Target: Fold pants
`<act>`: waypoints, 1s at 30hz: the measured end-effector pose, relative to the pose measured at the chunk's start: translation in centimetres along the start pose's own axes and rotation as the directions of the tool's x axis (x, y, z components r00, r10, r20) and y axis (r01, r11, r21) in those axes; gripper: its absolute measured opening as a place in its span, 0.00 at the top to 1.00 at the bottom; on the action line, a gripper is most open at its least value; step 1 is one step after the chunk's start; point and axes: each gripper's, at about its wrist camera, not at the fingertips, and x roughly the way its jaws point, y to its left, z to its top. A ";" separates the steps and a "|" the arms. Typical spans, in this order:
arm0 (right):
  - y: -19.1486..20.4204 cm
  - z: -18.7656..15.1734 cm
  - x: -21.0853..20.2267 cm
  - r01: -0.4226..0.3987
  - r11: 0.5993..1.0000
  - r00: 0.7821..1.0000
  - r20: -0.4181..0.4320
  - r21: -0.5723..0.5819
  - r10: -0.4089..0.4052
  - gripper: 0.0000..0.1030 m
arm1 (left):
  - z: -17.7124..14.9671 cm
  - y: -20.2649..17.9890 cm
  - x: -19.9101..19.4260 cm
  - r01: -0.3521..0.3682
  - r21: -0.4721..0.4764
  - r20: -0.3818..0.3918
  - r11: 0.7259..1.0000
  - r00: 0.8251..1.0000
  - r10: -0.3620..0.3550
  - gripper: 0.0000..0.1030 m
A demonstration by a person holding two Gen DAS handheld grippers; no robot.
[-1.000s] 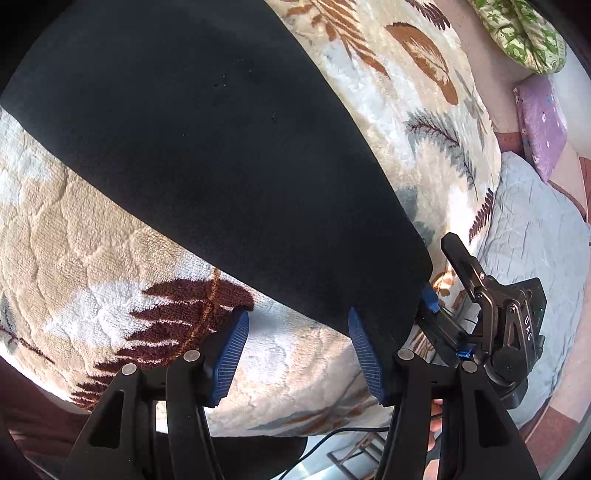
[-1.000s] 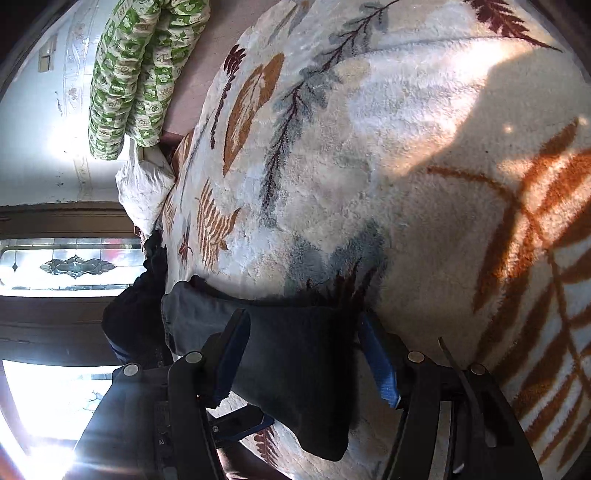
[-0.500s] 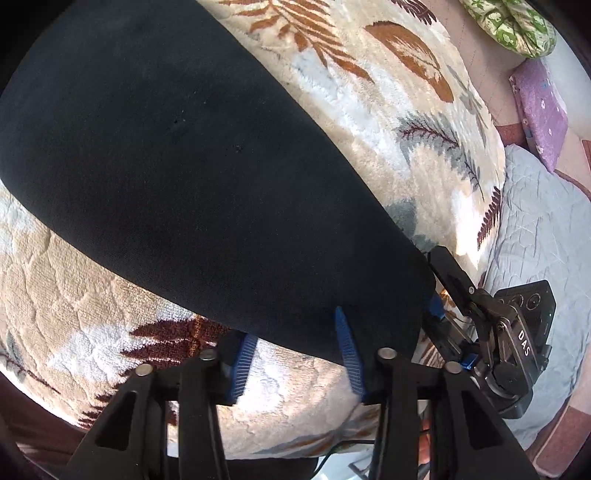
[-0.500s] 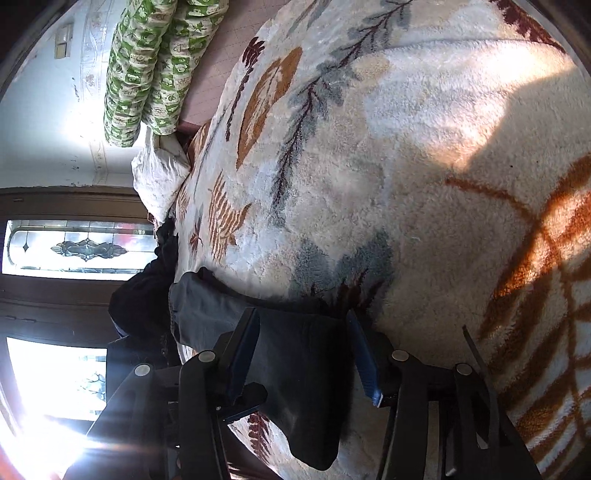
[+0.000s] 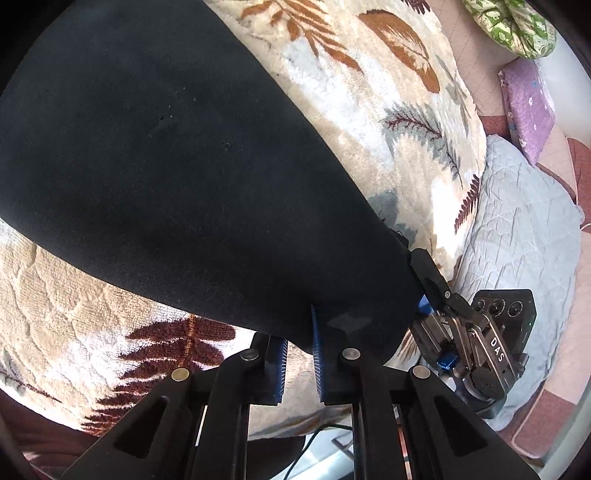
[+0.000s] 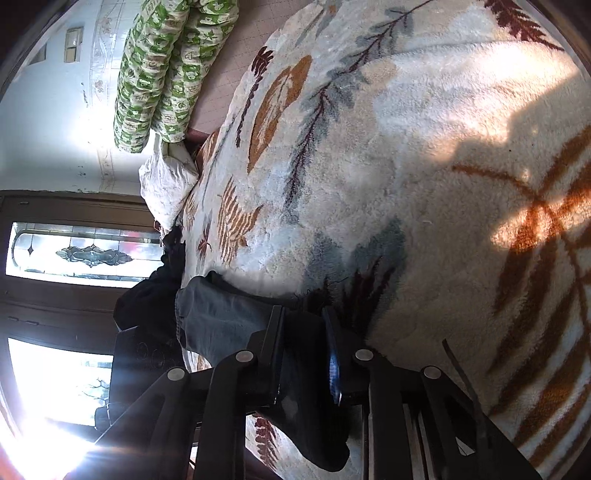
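Observation:
Black pants (image 5: 184, 166) lie flat across a fleecy leaf-patterned blanket (image 5: 369, 92). At their near hem my left gripper (image 5: 295, 325) is shut on the edge, one blue pad on top of the cloth and the other under it. The right gripper (image 5: 423, 288) shows at the hem's right corner in the left wrist view. In the right wrist view the right gripper (image 6: 304, 325) has its jaws closing, with a fold of the pants (image 6: 221, 317) filling the gap and touching both pads. The loose end hangs below the fingers over the blanket (image 6: 406, 147).
A green-patterned rolled quilt (image 5: 513, 26) (image 6: 162, 74) and a purple cushion (image 5: 528, 107) lie at the far side. A grey quilted cover (image 5: 517, 240) borders the blanket. A white bundle (image 6: 166, 184), a dark clothing heap (image 6: 147, 306) and a glazed door (image 6: 74, 254) are at the bed's edge.
Both grippers' jaws have drawn together from wide apart. The left one slid forward over the hem and pinched it; the right one narrowed onto the fold at the corner.

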 end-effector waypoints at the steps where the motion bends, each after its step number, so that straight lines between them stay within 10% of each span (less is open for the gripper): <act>1: 0.4 -0.1 -0.2 0.007 1.000 1.000 0.004 -0.006 -0.007 0.81 | 0.1 0.0 -0.3 0.008 0.006 0.003 1.000 1.000 -0.008 0.90; 30: 14.2 -1.0 2.6 0.068 0.987 0.997 0.046 -0.143 -0.062 0.82 | 2.1 6.3 -11.4 0.162 0.026 0.098 0.986 0.982 -0.164 0.91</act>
